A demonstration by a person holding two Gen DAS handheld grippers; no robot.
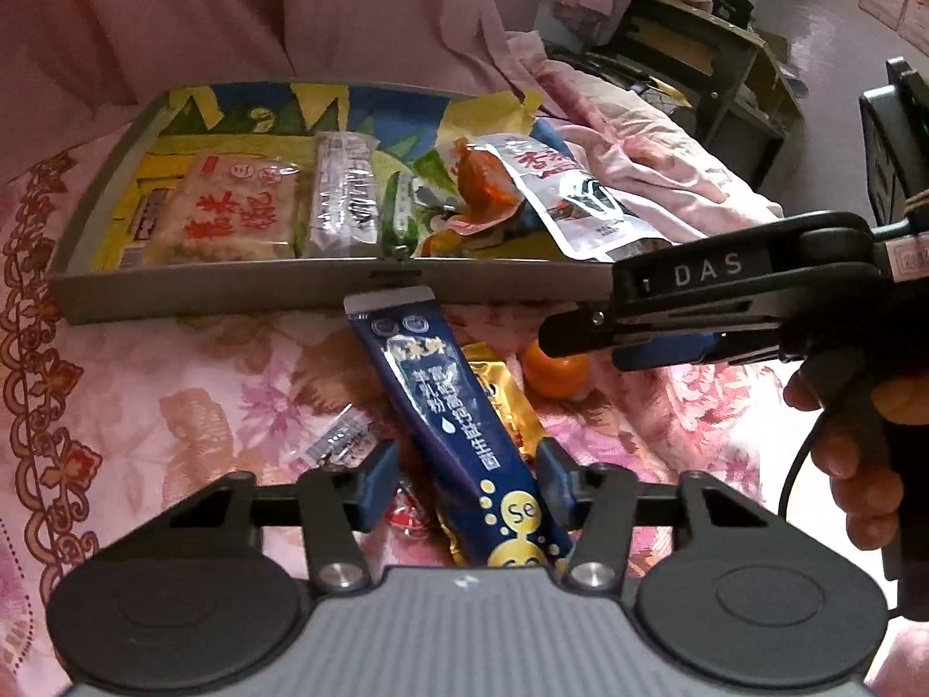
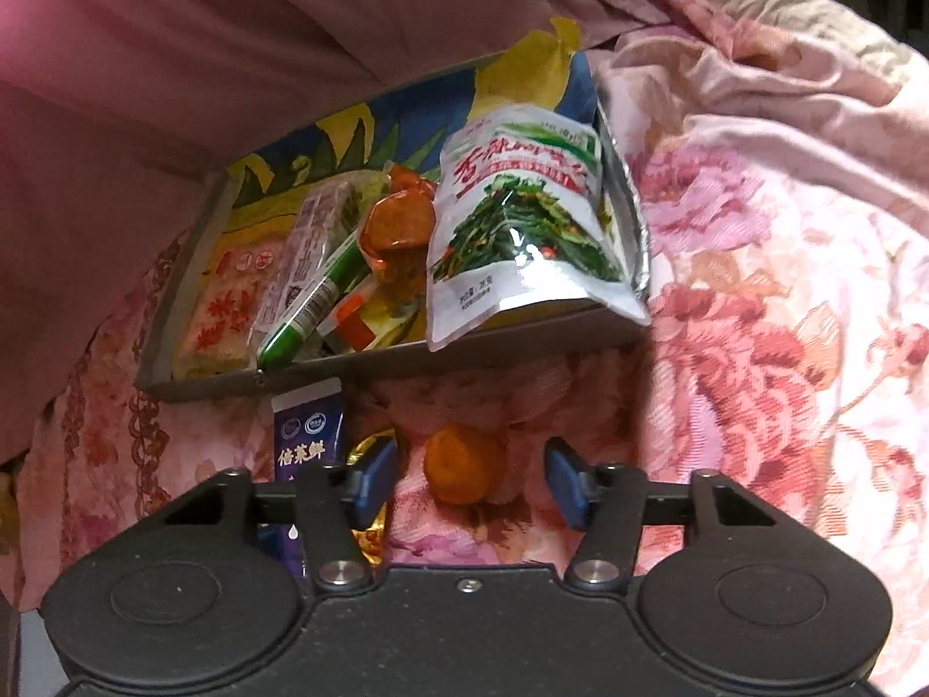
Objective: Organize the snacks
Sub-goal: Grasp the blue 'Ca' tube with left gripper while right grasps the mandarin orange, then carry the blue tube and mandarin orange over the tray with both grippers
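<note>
On the flowered pink bedspread (image 1: 191, 383) sits a shallow grey tray (image 1: 232, 284) lined with bright yellow, blue and green printed paper. Inside it, from the left: a clear-wrapped pale rice-cracker block (image 1: 229, 209) with large red Chinese characters, a long clear-wrapped bar (image 1: 342, 191) with small print I cannot read, a slim green tube-shaped pack (image 2: 316, 302), an orange-wrapped snack (image 2: 400, 221), and a white and silver pouch (image 2: 522, 221) picturing green vegetable shreds under big red characters. That pouch leans over the tray's near right corner.

Just in front of the tray lies a long dark blue sachet (image 1: 464, 435), its top end touching the tray's front wall. It carries white Chinese characters, two round seals near the top and yellow bubbles with the letters "Se" at the bottom. A gold foil packet (image 1: 505, 401) lies partly under it, and a small clear-wrapped sweet (image 1: 337, 441) sits to its left.

The left gripper (image 1: 464, 485) has the sachet's lower end between its blue pads; the right pad touches the sachet's edge, the left pad stands just clear of it, so it is not clamped.

The right gripper (image 2: 470, 485), marked "DAS" on its side, stands half-wide around a small orange fruit (image 2: 464, 464), both pads apart from it. A hand (image 1: 853, 464) holds its handle.
</note>
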